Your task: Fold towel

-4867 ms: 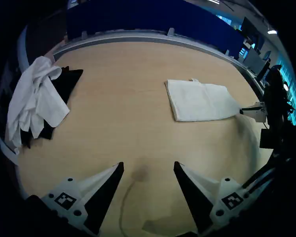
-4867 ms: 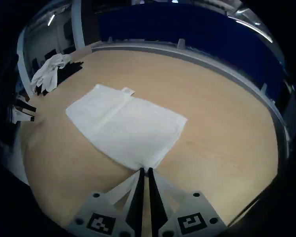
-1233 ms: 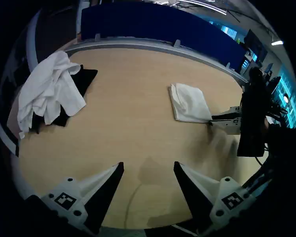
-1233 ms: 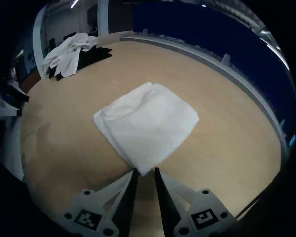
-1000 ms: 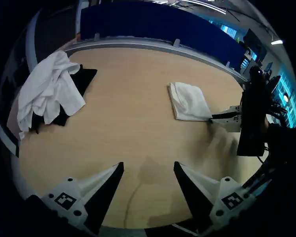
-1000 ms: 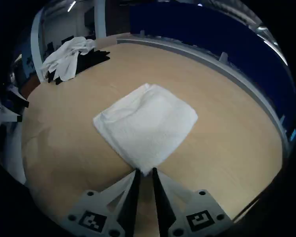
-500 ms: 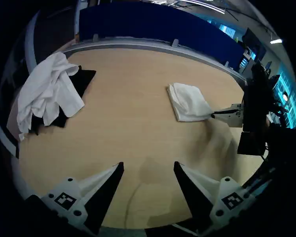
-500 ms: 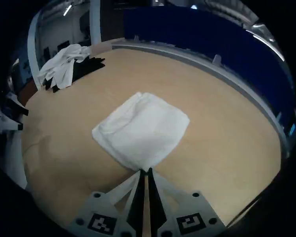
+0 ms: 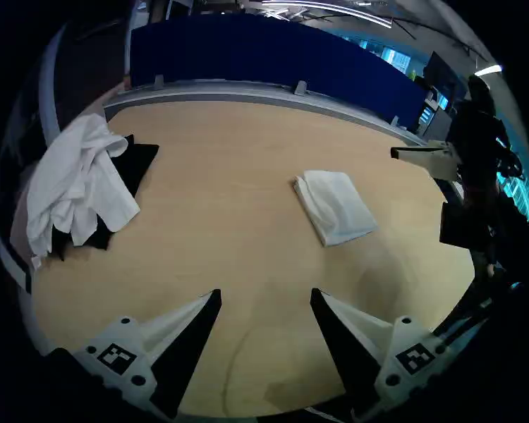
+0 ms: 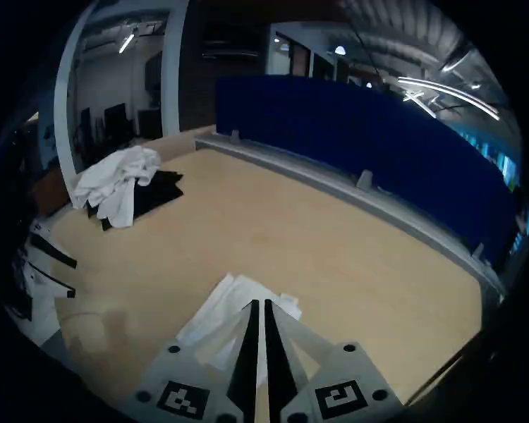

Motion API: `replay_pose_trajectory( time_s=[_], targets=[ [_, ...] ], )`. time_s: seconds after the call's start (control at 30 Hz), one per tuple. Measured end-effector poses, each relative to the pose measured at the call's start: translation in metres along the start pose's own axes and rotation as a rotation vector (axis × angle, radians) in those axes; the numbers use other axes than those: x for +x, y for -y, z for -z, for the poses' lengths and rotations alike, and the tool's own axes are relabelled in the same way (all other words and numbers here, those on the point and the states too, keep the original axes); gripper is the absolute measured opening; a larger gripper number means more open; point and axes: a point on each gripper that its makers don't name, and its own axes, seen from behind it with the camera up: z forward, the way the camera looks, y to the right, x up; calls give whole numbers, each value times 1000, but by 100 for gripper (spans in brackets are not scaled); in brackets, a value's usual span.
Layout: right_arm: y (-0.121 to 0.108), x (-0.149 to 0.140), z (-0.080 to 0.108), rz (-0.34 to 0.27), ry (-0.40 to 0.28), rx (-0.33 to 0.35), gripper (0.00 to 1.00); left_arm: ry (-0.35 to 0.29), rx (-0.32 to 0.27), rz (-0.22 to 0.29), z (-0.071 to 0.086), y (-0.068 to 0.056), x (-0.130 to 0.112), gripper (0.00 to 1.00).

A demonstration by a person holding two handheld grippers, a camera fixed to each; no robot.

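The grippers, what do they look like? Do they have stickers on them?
The left gripper and the right gripper look alike. Each has two pointed, wedge-shaped jaws with black inner faces, set on pale grey holders dotted with small round holes. Every holder carries a black-and-white square marker, a bit like a sticker.

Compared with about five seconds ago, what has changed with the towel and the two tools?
The towel was folded over once more into a smaller pad. The right tool, which pinched its corner, has let go and risen away from the table; it is shut and empty. The left tool stayed open above the table, and the pile of clothes did not move.
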Motion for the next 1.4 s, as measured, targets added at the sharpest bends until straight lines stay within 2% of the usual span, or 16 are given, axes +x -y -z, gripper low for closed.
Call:
replay_pose_trajectory(
  time_s=[0.07,0.17,0.37,0.43,0.57,0.7,1.17,1.4],
  targets=[
    [-9,11,8,2,-17,-12,5,-7,-5,-7,0,-3,4,94],
    [-19,0,10,8,7,-37,5,-16,-5,-14,1,-6,8,94],
    [-18,-18,10,-20,20,-26,5,-14,-10,-11,4,-9,5,94],
    [-20,-22,9,-22,22,-37,11,-11,-8,-13,5,-9,4,94],
    [-21,-34,5,-10,37,-42,65,-9,-5,-17,6,-8,4,94],
    [-19,-52,-1,-2,66,-31,70,-11,-4,-12,7,-8,5,94],
    [-4,-138,-21,5,207,30,70,15,4,4,3,-5,-8,94],
    [5,-170,-25,23,272,63,70,28,5,9,1,-4,-11,94]
  ],
)
